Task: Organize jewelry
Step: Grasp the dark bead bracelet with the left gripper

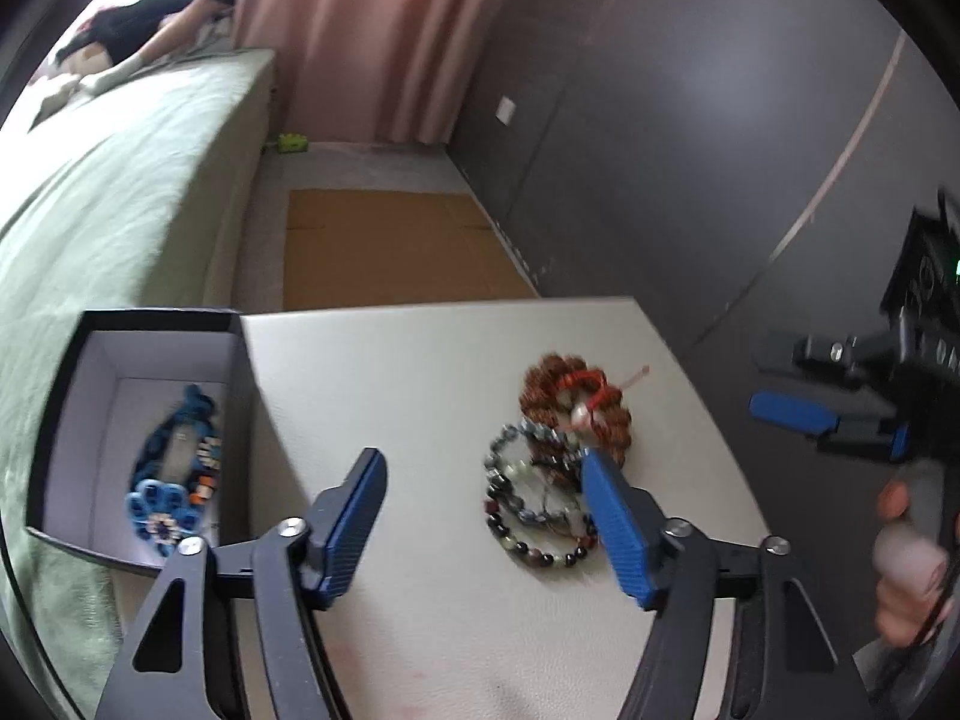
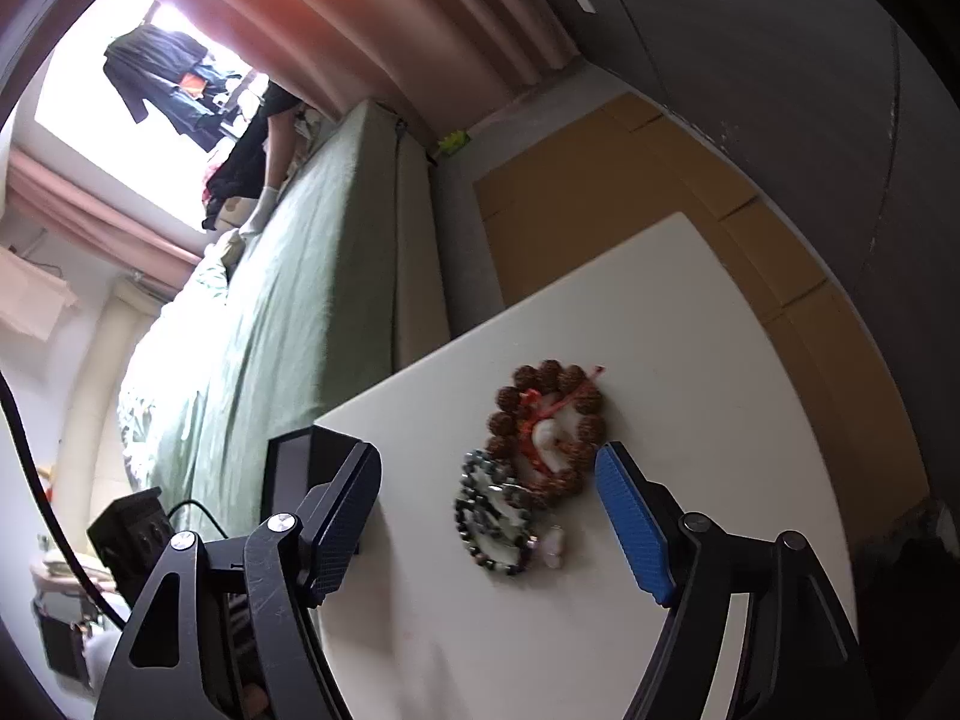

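While both grippers hang over the white table (image 1: 420, 372), status reads:
L gripper (image 1: 483, 480): jaws apart, nothing between pads; lower centre of left-wrist view.
R gripper (image 2: 489, 477): jaws wide, empty; lower centre of right-wrist view.
Brown seed bracelet (image 2: 543, 420): on table, centre, red cord across it.
Dark bead bracelets (image 1: 534, 504): touching brown one, just below it.
Black box (image 1: 78, 420): left edge, open, blue beaded piece (image 1: 174, 474) inside.

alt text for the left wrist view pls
The open left gripper hovers over a white table beside a pile of beaded bracelets. At left, an open black box holds a blue bracelet.
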Action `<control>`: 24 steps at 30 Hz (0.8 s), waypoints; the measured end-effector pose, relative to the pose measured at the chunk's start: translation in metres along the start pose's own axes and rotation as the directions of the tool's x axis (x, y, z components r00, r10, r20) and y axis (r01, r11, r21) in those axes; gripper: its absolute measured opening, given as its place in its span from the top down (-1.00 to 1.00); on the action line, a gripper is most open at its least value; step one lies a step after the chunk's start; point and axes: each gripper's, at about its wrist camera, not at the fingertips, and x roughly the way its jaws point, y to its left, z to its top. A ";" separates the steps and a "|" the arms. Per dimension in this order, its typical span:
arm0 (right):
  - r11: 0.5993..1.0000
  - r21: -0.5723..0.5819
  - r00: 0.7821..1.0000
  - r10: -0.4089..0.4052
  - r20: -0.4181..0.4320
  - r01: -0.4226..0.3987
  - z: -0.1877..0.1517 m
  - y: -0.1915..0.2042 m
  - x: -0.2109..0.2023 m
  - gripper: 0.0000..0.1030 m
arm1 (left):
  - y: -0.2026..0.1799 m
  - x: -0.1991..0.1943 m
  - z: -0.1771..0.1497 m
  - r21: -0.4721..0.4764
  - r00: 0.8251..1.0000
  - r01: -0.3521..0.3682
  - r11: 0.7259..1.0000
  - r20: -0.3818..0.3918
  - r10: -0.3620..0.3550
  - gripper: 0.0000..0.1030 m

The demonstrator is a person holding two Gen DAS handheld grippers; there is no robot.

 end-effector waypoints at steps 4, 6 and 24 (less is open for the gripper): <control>0.999 0.018 0.999 -0.030 -0.020 0.030 0.001 -0.015 -0.002 -0.45 | -0.009 0.027 -0.010 0.039 0.997 -0.030 0.999 -0.074 0.033 0.12; 0.999 0.039 0.999 -0.036 -0.030 0.037 0.001 -0.024 -0.002 -0.45 | -0.009 0.037 -0.014 0.043 0.994 -0.039 0.998 -0.099 0.043 0.19; 0.999 0.023 0.992 -0.026 -0.123 0.029 -0.004 -0.030 0.014 -0.45 | -0.020 0.047 -0.024 0.115 0.993 -0.054 0.992 -0.101 0.066 0.85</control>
